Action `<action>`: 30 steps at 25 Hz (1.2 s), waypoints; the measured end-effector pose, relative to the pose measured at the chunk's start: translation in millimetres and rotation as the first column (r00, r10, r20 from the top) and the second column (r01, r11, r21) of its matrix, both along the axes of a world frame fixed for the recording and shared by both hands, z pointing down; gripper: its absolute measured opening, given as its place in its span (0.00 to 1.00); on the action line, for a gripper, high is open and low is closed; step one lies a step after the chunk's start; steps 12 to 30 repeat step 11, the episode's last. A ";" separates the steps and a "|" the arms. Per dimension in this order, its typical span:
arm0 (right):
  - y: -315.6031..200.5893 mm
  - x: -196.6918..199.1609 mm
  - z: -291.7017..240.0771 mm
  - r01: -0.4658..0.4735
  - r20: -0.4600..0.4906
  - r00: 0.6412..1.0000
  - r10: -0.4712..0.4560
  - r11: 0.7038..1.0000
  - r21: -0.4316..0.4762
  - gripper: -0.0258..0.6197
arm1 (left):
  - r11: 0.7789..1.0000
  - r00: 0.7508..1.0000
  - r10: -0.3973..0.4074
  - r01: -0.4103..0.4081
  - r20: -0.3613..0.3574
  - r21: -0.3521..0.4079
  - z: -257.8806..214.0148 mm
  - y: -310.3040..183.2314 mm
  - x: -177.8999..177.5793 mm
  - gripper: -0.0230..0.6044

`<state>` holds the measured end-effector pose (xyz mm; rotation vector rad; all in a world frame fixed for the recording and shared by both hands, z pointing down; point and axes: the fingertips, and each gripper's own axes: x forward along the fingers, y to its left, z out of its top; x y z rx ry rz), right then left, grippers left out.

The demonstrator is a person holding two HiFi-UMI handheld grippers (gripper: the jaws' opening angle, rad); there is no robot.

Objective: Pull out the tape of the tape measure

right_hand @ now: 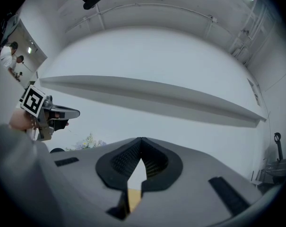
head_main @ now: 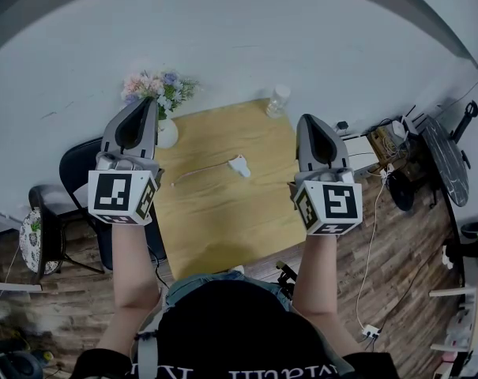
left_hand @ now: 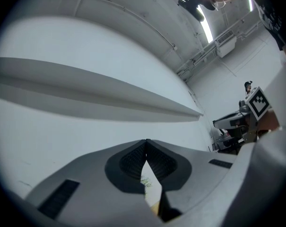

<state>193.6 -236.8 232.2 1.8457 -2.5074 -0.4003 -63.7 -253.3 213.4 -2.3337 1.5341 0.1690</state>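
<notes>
Stock as I read it off my feeds, left edge first.

1. Dark chair. It stands on the wooden floor, just beside the table's left edge.
2. Left gripper. The person's left hand holds it raised over the table's left edge, with its marker cube at the near end. In the left gripper view I see the two ribbed pads meeting at their tips with nothing between them, so the claw is closed and empty.
3. Flowers in a white vase. They stand at the table's far left corner, partly behind the left gripper.
4. Table. Light wood, bare over most of its top, set against a white wall.
5. Tape measure. A small white case lies flat on the far half of the table, between the two grippers in the head view, and neither touches it. A thin strip of tape runs out of it to the left and lies along the tabletop.
6. Clear bottle. It stands upright at the table's far right corner.
7. Right gripper. The right hand holds it raised near the table's right edge. In the right gripper view I see its pads together at the tips, so this claw is also closed and holds nothing.
8. Cables. They trail across the floor to the right of the table, below a cluttered corner that I cannot itemise.
</notes>
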 end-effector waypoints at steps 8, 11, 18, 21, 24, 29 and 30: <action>0.8 -0.6 -1.0 -0.002 0.000 1.000 0.002 1.000 0.001 0.06 | 1.000 1.000 -0.016 0.016 0.016 0.011 -3.4 1.2 -2.1 0.06; 1.7 -1.2 -0.7 -0.005 -0.001 1.000 0.005 1.000 0.000 0.06 | 1.000 1.000 -0.019 0.019 0.017 0.015 -3.9 2.1 -2.3 0.06; 1.7 -1.2 -0.7 -0.005 -0.001 1.000 0.005 1.000 0.000 0.06 | 1.000 1.000 -0.019 0.019 0.017 0.015 -3.9 2.1 -2.3 0.06; 1.7 -1.2 -0.7 -0.005 -0.001 1.000 0.005 1.000 0.000 0.06 | 1.000 1.000 -0.019 0.019 0.017 0.015 -3.9 2.1 -2.3 0.06; 1.7 -1.2 -0.7 -0.005 -0.001 1.000 0.005 1.000 0.000 0.06 | 1.000 1.000 -0.019 0.019 0.017 0.015 -3.9 2.1 -2.3 0.06; 1.7 -1.2 -0.7 -0.005 -0.001 1.000 0.005 1.000 0.000 0.06 | 1.000 1.000 -0.019 0.019 0.017 0.015 -3.9 2.1 -2.3 0.06; 1.7 -1.2 -0.7 -0.005 -0.001 1.000 0.005 1.000 0.000 0.06 | 1.000 1.000 -0.019 0.019 0.017 0.015 -3.9 2.1 -2.3 0.06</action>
